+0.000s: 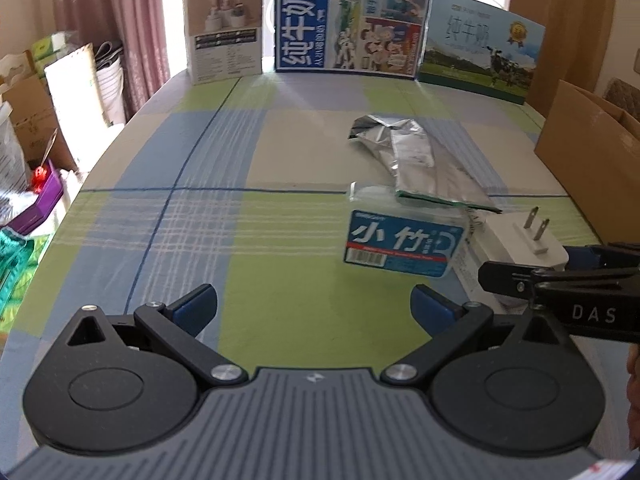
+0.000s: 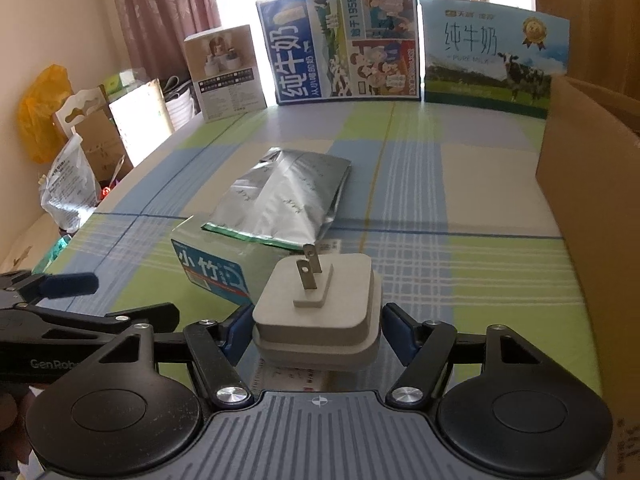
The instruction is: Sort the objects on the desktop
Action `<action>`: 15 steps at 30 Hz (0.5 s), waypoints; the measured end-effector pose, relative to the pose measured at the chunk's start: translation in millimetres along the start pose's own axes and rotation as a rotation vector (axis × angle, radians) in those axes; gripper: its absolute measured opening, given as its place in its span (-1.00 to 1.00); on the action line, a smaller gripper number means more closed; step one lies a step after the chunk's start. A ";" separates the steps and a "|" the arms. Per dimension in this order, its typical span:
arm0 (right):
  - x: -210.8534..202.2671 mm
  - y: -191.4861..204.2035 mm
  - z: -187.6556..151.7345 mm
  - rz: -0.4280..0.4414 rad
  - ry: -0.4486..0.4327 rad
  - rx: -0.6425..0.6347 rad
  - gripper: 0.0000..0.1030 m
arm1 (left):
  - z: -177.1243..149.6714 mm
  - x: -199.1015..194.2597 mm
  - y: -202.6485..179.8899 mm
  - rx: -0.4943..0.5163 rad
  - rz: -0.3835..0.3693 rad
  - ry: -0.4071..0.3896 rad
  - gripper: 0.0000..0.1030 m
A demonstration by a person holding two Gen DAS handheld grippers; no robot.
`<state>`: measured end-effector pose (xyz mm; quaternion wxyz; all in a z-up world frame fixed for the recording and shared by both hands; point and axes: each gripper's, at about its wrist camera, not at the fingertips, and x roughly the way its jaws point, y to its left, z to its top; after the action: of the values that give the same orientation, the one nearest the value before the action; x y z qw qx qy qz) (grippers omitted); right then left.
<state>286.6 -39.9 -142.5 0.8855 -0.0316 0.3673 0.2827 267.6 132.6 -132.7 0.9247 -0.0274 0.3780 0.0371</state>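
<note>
My right gripper (image 2: 316,330) sits low over the near right part of the desk (image 2: 460,208), with a white plug adapter (image 2: 320,308) between its blue pads (image 2: 400,334), prongs pointing up. The left pad touches the adapter's side; on the right a thin gap shows between pad and adapter, so I am not yet clamped on it. The adapter rests on a sheet of printed paper (image 2: 292,378), just beside a blue-labelled tissue pack (image 2: 212,276).

My left gripper (image 1: 314,310) hovers wide open over the green check near the desk's front edge, nothing between its pads. From there the tissue pack (image 1: 404,246) lies just ahead to the right, the adapter (image 1: 528,244) beyond it at the right.

A crumpled silver foil bag (image 2: 288,200) lies behind the tissue pack toward the middle of the desk, its near end overlapping the pack's top.

An open cardboard box (image 2: 592,240) stands along the desk's right edge. Along the far edge stand three cartons: a small white product box (image 2: 226,74) at the far left corner, a blue milk carton (image 2: 340,44) in the middle, and a pale pure-milk carton (image 2: 496,56) toward the far right corner.
</note>
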 end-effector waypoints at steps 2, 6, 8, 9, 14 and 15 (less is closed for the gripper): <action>-4.0 -4.5 0.3 -0.004 -0.005 0.003 0.28 | 1.9 0.2 -4.5 0.021 -0.016 -0.014 0.97; -11.0 -15.3 -2.1 -0.017 -0.012 0.008 0.28 | 6.6 2.1 -14.9 0.057 -0.049 -0.038 0.97; -14.1 -21.9 -4.0 -0.027 -0.015 0.011 0.28 | 9.3 5.5 -20.0 0.072 -0.060 -0.044 0.97; -15.5 -25.0 -5.2 -0.035 -0.015 0.013 0.28 | 10.5 7.1 -22.3 0.080 -0.064 -0.048 0.97; -18.0 -41.0 -15.5 -0.068 -0.001 0.021 0.24 | 15.6 16.0 -30.6 0.105 -0.081 -0.067 0.97; -17.5 -43.6 -17.7 -0.072 0.007 0.022 0.24 | 16.7 17.7 -32.3 0.107 -0.084 -0.070 0.97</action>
<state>288.3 -89.5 -150.3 0.8941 -0.0361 0.3722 0.2466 294.7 102.6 -132.5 0.9381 0.0075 0.3455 -0.0208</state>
